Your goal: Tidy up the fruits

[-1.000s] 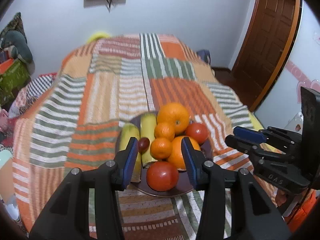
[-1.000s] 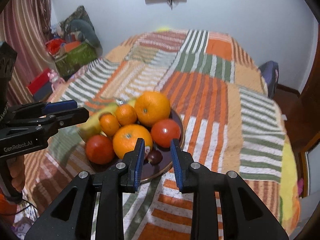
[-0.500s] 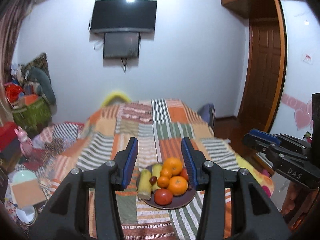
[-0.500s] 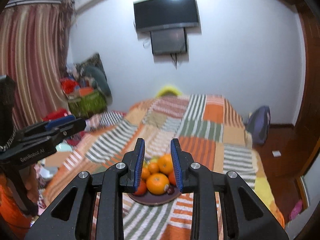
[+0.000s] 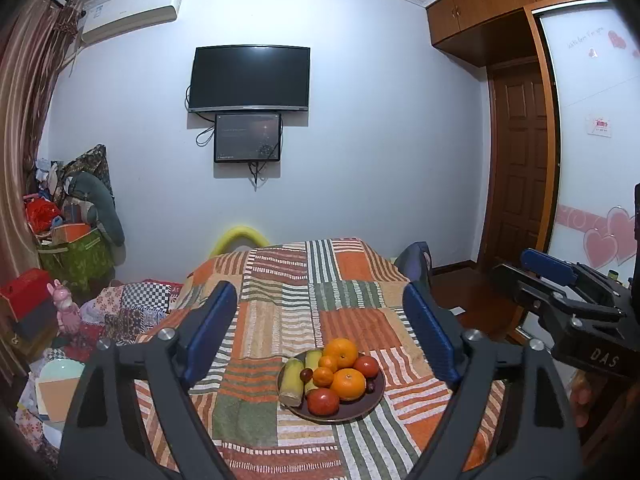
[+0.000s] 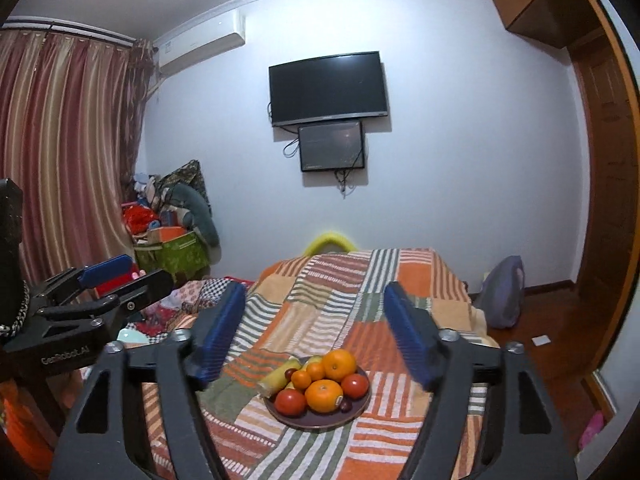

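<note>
Looking at both grippers (image 5: pixel 320 336) (image 6: pixel 316 328) wide open and empty — bumping that heaped plate (image 5: pixel 372 398) low-centre could roll an orange (image 5: pixel 349 384) off.

Plate (image 5: pixel 376 396) mostly hidden under fruit (image 5: pixel 349 384)

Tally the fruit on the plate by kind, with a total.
Fruit on the plate:
Large oranges: 2
Small oranges: 2
Tomatoes: 2
Bananas: 2
Small dark red fruits: 2 in view
Total: 10, though some may be hidden in the pile.
</note>
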